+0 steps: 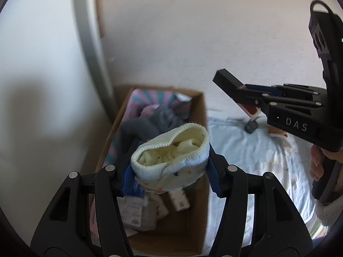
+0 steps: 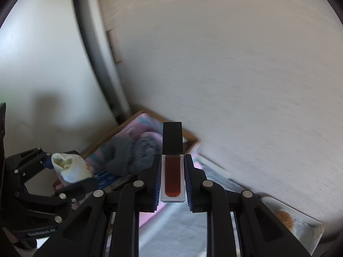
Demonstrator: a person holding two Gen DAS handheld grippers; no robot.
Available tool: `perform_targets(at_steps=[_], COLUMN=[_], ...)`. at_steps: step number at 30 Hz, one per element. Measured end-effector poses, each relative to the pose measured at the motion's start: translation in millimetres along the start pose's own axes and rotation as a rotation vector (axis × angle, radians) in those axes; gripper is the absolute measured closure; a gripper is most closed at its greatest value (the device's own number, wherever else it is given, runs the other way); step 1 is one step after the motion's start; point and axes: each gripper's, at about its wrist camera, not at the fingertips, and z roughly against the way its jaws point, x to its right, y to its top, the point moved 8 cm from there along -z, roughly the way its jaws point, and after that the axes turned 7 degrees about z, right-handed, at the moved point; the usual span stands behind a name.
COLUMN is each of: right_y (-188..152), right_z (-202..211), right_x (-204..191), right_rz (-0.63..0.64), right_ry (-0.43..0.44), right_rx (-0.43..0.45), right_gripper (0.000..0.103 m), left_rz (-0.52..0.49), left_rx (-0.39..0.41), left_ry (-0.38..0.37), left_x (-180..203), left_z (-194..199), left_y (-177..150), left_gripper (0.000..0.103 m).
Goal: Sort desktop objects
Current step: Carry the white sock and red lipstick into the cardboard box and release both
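Knitted pale-yellow rolled sock bundle (image 1: 171,160), clenched between the left gripper (image 1: 170,171) pads above the brown cardboard box (image 1: 198,115), may snag there, while the glossy red lip-gloss tube (image 2: 172,172), pinched by the right gripper (image 2: 172,177), could slip out.

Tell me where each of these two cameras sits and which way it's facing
Left wrist: on the left gripper, facing down at the rolled sock it grips above the cardboard box; the right gripper and a hand show.
Right wrist: on the right gripper, facing down toward the wall corner, clamping a lip gloss tube; the left gripper shows.
Shared: box, sock, tube.
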Motion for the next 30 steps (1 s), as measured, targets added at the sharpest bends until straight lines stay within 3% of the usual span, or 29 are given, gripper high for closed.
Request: perform_targets(at_steps=[7, 16, 18, 19, 20, 21, 22, 24, 30], right_y=[4.9, -1.5, -4.1, -5.2, -6.6, -7.3, -7.5, -6.7, -5.0], right_z=[-32.3, -45.8, -51.9, -53.0, -53.8, -53.4, -52.3, -48.6, -34.8], right_x=[-39.5, -62.5, -68.8, -70.8, -73.3, -75.7, -76.5, -73.8, -59.9], right_rz=[0.045, 0.051, 0.054, 0.055, 0.056, 0.053, 0.045, 0.016, -0.016], right_ry=[0.085, 0.155, 0.164, 0.169, 0.180, 0.197, 0.210, 0.222, 0.194], right_rx=[-0.053, -0.097, -0.112, -0.117, -0.121, -0.118, -0.115, -0.108, -0.091], right_gripper=[0.085, 0.085, 0.085, 0.084, 0.082, 0.073, 0.052, 0.031, 0.031], left_rz=[0.062, 0.125, 0.129, 0.140, 0.151, 0.166, 0.172, 0.165, 0.143], left_rx=[-0.038, -0.073, -0.087, -0.105, -0.121, -0.141, -0.144, -0.131, -0.131], left_ry=[0.025, 0.041, 0.032, 0.024, 0.011, 0.003, 0.008, 0.002, 0.015], left_x=[-30.2, -51.6, -52.3, -52.6, -51.9, -51.8, -52.3, -51.4, -49.9], left_z=[-8.0, -16.0, -19.1, -21.0, -22.9, -23.4, -22.9, -19.4, -9.8], left_y=[-26.6, -41.7, -43.9, -45.3, -45.9, -48.2, -49.2, -49.4, -48.8], left_gripper=[0.050, 0.049, 0.045, 0.036, 0.021, 0.009, 0.000, 0.000, 0.000])
